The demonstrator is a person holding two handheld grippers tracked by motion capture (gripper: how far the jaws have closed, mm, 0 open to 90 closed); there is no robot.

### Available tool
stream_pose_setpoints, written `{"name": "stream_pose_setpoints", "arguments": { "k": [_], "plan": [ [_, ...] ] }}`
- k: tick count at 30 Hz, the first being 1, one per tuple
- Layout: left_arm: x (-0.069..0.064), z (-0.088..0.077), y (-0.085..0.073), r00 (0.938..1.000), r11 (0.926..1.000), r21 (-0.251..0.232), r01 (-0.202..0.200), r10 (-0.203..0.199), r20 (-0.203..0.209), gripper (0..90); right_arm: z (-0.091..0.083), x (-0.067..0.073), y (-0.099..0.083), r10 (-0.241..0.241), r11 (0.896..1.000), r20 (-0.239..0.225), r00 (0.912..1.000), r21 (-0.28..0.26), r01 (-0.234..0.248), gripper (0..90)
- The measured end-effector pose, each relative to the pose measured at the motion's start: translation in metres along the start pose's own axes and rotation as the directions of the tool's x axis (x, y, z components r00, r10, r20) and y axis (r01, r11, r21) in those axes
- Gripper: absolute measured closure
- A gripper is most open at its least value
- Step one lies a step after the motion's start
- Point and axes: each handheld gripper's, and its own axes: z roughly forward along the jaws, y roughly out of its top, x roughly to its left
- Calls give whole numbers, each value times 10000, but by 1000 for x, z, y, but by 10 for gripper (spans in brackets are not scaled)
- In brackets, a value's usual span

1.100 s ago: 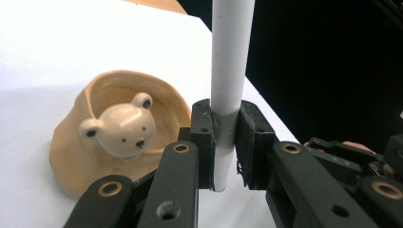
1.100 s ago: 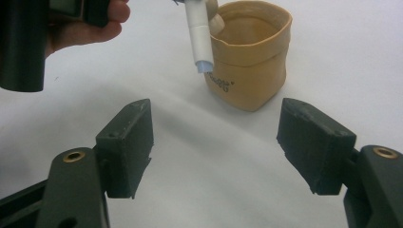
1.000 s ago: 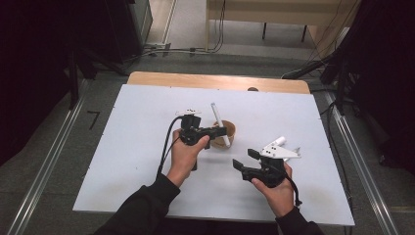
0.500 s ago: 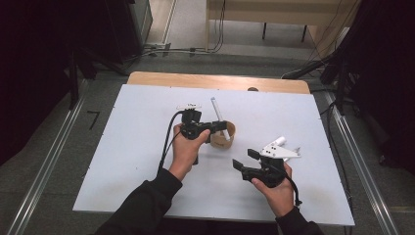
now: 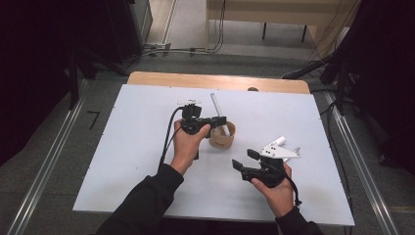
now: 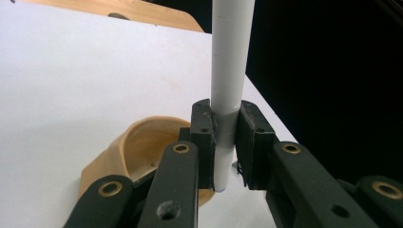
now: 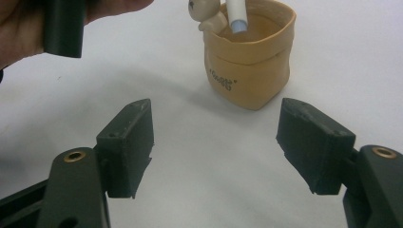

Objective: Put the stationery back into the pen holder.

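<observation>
The left gripper [image 6: 223, 142] was clamped on the white tube [image 6: 228, 71] above the tan pouch [image 5: 223, 137]; the right gripper [image 7: 214, 142] stood apart over bare surface [image 5: 147, 147].

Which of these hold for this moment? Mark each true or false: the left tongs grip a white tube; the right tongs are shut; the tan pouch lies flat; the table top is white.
1. The left tongs grip the white tube: true.
2. The right tongs are shut: false, the jaws stand apart with nothing between them.
3. The tan pouch lies flat: false, it stands upright, mouth open.
4. The table top is white: true.
</observation>
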Motion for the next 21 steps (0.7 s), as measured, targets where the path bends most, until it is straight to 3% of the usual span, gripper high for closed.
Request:
{"name": "stream_pose_setpoints", "arguments": {
  "k": [7, 13, 21],
  "plan": [
    [6, 3, 3, 9990, 9997, -73, -215, 212, -387, 792, 0, 1, 0, -36, 10000, -45, 10000, -9, 36, 265],
    [13, 8, 5, 9979, 9998, -107, -173, 166, -627, 791, 0, 1, 0, -23, 10000, -54, 10000, 8, 23, 268],
    [20, 15, 4, 9943, 9993, 116, -359, 369, -1003, 790, 0, 0, -1, 1, 10000, -29, 10000, 16, -1, 269]
  ]
}}
